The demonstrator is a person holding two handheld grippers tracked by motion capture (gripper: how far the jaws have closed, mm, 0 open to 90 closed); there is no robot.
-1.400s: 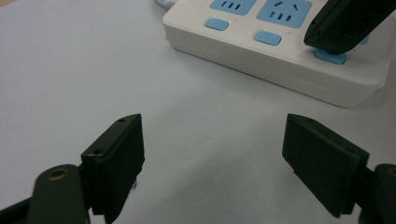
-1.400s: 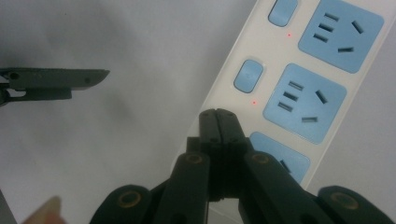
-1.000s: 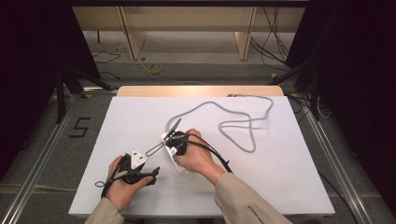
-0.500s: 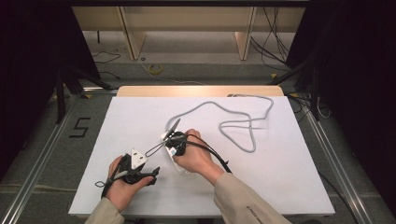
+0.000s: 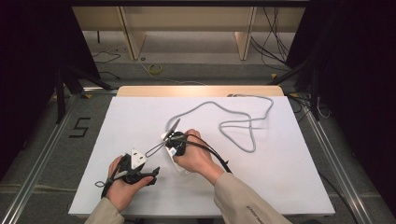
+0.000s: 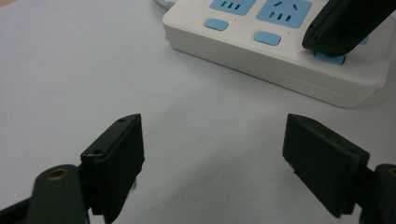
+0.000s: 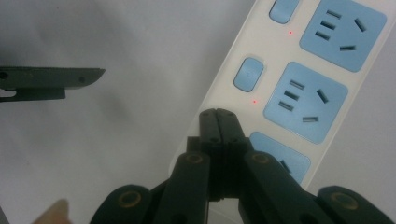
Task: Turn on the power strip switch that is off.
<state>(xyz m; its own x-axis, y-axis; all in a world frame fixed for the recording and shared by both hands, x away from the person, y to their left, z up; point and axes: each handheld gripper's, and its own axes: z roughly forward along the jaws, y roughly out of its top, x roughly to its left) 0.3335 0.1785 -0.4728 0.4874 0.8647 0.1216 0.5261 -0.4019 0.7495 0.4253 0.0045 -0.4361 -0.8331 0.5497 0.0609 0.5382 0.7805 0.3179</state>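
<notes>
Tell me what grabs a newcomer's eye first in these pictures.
The white power strip with blue sockets, near the table's middle, stands out. The right gripper, fingers shut together, presses down at one of its blue switches, while the left gripper waits open beside it.

Ahead of the left tongs [image 6: 212, 154] the white tabletop [image 5: 303, 177] lies bare up to the power strip [image 6: 280, 60], which bars the way beyond. The right tongs [image 7: 218, 122], jaws together, press down on that strip's edge. Farther off to their right, the grey cable [image 5: 243, 126] loops across the tabletop; the near right corner is open.
</notes>
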